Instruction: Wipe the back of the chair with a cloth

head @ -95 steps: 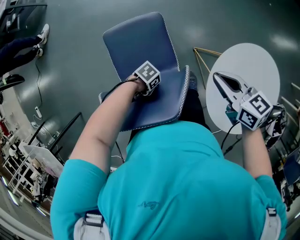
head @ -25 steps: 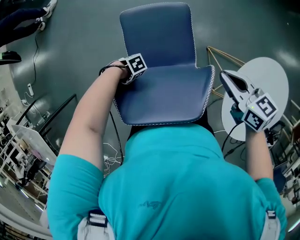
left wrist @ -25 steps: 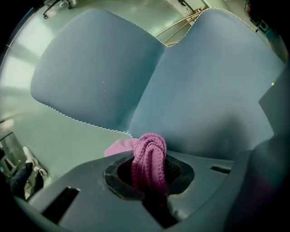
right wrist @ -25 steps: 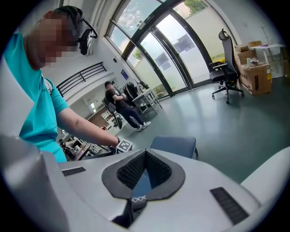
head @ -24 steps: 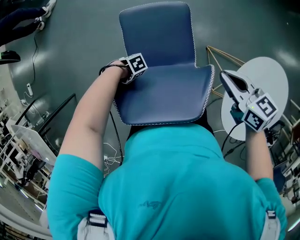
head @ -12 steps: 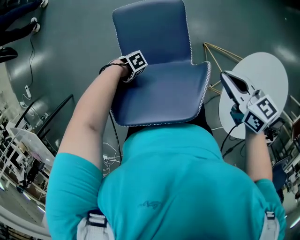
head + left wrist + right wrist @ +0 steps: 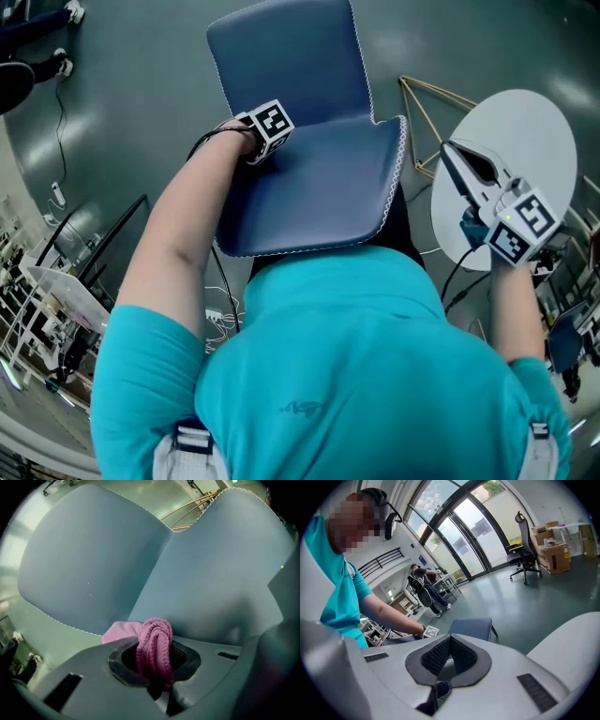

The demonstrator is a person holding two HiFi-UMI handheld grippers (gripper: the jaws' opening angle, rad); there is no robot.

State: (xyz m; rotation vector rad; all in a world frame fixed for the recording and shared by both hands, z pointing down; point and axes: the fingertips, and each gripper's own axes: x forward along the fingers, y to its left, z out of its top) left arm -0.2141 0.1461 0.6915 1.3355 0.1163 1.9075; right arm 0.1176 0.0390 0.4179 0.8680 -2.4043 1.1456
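Down we look onto the blue chair (image 7: 309,178), white stitching (image 7: 398,155) running round its edge, both padded panels in plain sight. The left claw (image 7: 251,142) sits at the chair's left edge, right by the crease where the two panels meet. From the left gripper view, that claw (image 7: 155,665) is clamped tight on a bunched pink cloth (image 7: 154,644), folds standing up between the jaws and a flap spilling out to the left, hard up by the blue surface. Whether it presses on the padding can't be told from here.

Over on the other side, the right claw (image 7: 450,155) hangs above the round white tabletop (image 7: 525,122), well apart from the chair. In its own view the right claw (image 7: 449,644) has its tips drawn together with nothing between them.

The floor (image 7: 122,112) is a glossy grey-green, catching soft reflections. A gold wire frame (image 7: 427,89) shows between chair and tabletop, and cables (image 7: 223,317) trail on the floor by the chair's near left corner. The right gripper view opens up the room: tall glass doors (image 7: 473,531) flooding in daylight, a black office chair (image 7: 522,550) beside stacked cardboard boxes (image 7: 553,552), and the wide bare floor sweeping between.
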